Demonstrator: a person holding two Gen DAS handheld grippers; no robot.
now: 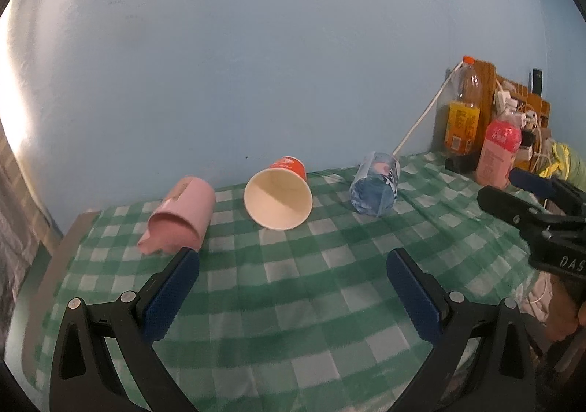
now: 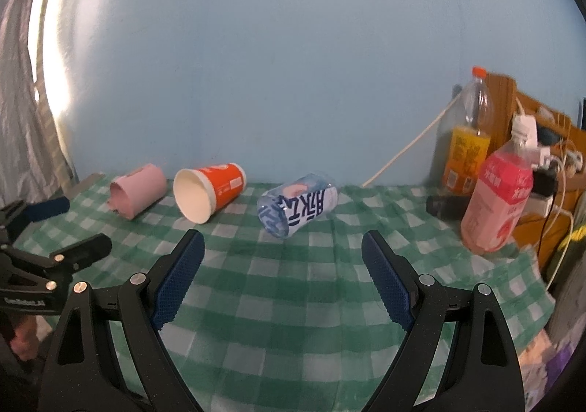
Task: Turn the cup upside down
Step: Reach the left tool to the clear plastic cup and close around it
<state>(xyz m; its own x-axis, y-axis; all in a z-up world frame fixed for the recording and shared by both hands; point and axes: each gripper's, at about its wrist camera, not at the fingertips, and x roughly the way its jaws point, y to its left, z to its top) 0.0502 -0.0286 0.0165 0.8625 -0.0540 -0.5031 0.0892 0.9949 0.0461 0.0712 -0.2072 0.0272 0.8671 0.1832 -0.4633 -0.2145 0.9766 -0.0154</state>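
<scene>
Three cups lie on their sides in a row on the green checked tablecloth (image 1: 293, 287). A pink cup (image 1: 181, 216) is at the left, an orange paper cup (image 1: 278, 194) with a white inside in the middle, and a blue and white patterned cup (image 1: 375, 183) at the right. My left gripper (image 1: 293, 265) is open and empty, a little short of the pink and orange cups. My right gripper (image 2: 282, 247) is open and empty, just short of the blue cup (image 2: 298, 205). The orange cup (image 2: 208, 188) and the pink cup (image 2: 137, 190) lie to its left.
An orange-capped bottle (image 2: 468, 133) and a pink-labelled bottle (image 2: 494, 192) stand at the back right, by a wooden rack with cables (image 2: 542, 141). A white cable (image 2: 406, 152) runs up the blue wall. The table edge (image 1: 73, 229) is at the left, by a curtain.
</scene>
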